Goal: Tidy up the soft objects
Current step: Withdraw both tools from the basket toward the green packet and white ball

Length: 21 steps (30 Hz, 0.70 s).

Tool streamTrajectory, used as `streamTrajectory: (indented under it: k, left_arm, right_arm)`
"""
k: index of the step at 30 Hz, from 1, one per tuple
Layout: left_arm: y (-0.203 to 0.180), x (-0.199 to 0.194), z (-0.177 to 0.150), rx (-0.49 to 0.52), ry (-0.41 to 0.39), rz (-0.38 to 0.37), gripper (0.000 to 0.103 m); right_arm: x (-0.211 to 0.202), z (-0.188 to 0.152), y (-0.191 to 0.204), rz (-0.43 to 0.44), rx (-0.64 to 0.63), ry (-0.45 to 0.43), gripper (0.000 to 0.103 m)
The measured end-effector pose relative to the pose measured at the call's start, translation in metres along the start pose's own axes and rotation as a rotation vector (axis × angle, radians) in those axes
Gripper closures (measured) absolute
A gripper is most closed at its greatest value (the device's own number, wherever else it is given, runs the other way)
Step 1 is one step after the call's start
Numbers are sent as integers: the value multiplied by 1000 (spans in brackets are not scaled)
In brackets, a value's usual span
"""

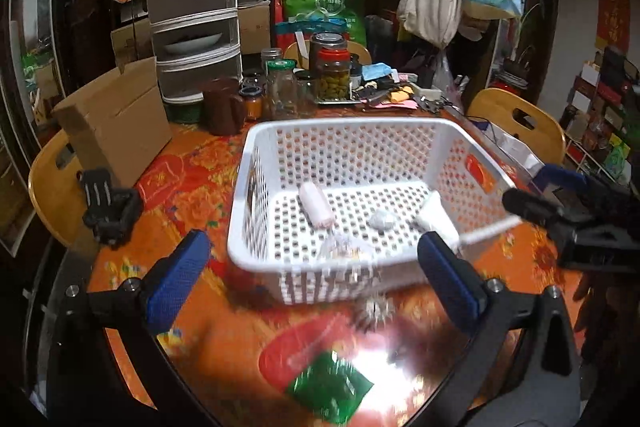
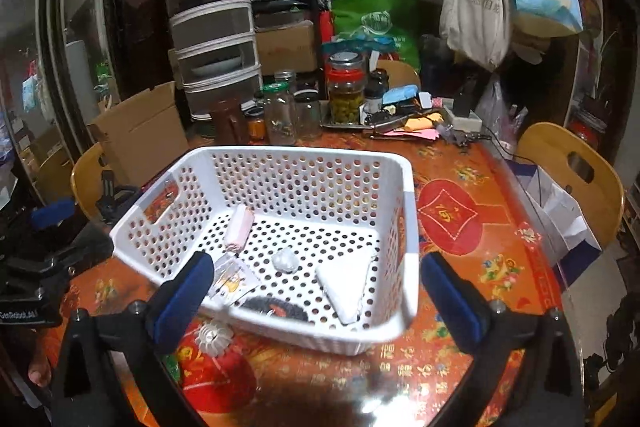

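A white perforated basket (image 1: 256,147) (image 2: 412,227) stands on the orange patterned table. In it lie a pink-white roll (image 1: 316,205) (image 2: 239,229), a small white ball (image 1: 382,219) (image 2: 285,261), a white folded cloth (image 1: 438,219) (image 2: 346,285), a clear packet (image 2: 230,277) and a dark fuzzy item (image 2: 276,309). A spiky white ball (image 1: 374,311) (image 2: 214,337) and a green packet (image 1: 330,387) lie on the table in front of the basket. My left gripper (image 1: 316,287) is open and empty near the basket's front. My right gripper (image 2: 320,297) is open and empty over the basket's near wall.
Jars (image 1: 334,75), a brown jug (image 1: 224,107), a cardboard box (image 1: 116,119) and a tiered food cover (image 1: 192,7) crowd the table's far side. Wooden chairs (image 2: 576,171) stand around. A black clamp (image 1: 110,205) sits at the table's left edge.
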<state>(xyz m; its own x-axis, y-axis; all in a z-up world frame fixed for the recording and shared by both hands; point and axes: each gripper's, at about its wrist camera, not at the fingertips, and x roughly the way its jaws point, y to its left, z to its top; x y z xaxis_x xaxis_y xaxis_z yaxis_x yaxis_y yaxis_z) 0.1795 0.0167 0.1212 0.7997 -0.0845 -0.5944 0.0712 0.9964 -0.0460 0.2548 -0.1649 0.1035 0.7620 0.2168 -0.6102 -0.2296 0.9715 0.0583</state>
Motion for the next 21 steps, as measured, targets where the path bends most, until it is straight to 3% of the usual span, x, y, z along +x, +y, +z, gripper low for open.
streamTrajectory:
  k: [5,10,17,18,20,21]
  left_arm:
    - [3,-10,-63,23,57,-2,0]
    - [-3,10,-124,30,152,-23,0]
    - [-9,44,-157,7,253,-22,2]
    - [-8,47,-158,1,258,-20,4]
    - [-6,48,-163,-15,265,-16,23]
    - [-7,48,-163,-6,252,5,28]
  right_arm:
    - [-24,-32,5,14,-11,-14,0]
    - [-33,-74,4,34,8,-14,0]
    - [-9,-104,15,54,16,53,0]
    - [-5,-106,17,61,21,62,0]
    - [4,-109,23,80,27,84,0]
    - [8,-111,26,88,26,93,0]
